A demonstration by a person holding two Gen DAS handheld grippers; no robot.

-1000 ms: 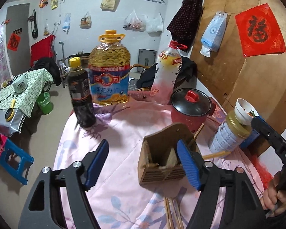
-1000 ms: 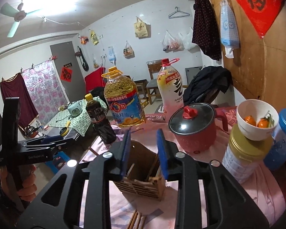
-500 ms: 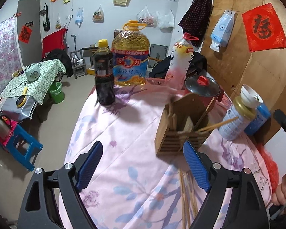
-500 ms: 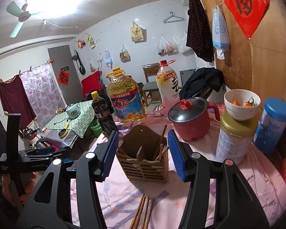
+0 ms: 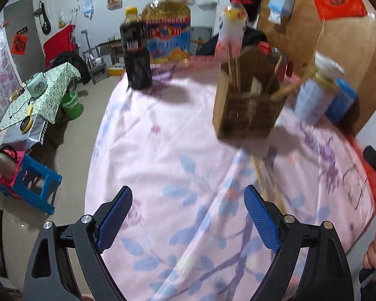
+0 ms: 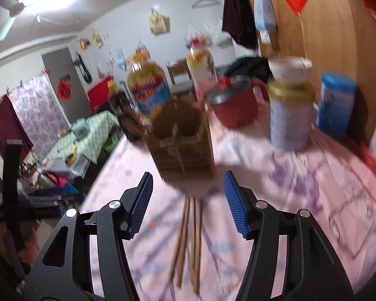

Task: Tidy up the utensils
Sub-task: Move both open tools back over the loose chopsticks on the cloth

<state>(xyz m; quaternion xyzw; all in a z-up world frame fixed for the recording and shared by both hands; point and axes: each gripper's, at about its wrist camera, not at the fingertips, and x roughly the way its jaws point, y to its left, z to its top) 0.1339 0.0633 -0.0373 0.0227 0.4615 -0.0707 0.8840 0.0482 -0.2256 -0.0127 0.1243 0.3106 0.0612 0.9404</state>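
Right wrist view: right tongs (image 6: 188,202) spread wide, nothing between them, hovering over a loose bunch of chopsticks (image 6: 191,235) lying on the pink floral tabletop (image 6: 300,200). Sticks run roughly along the tongs' axis, far ends reaching the foot of the wooden utensil holder (image 6: 185,140). Left wrist view: left tongs (image 5: 188,215) also wide apart and empty, over bare cloth; holder (image 5: 248,102) sits further back with a few sticks already standing in it, one leaning out to the right. Loose chopsticks (image 5: 265,180) show there as a thin pale streak just in front of the holder. Both frames are motion-blurred, so exact stick count and overlap: can't tell. Risks as I see them: sticks lie flat on soft cloth, so closing from above likely pinches fabric or catches only some of the bunch, and the rest roll or splay. Thin round sticks gripped near one end will probably pivot and droop, making the drop into the holder miss. Holder looks light and freestanding; a nudge from a stick tip could tip or slide it unless the left tongs brace it. Tin with a bowl on top (image 6: 292,110) and the red pot (image 6: 234,109) stand close beside the holder on the right, so a wide swing could knock the bowl off.
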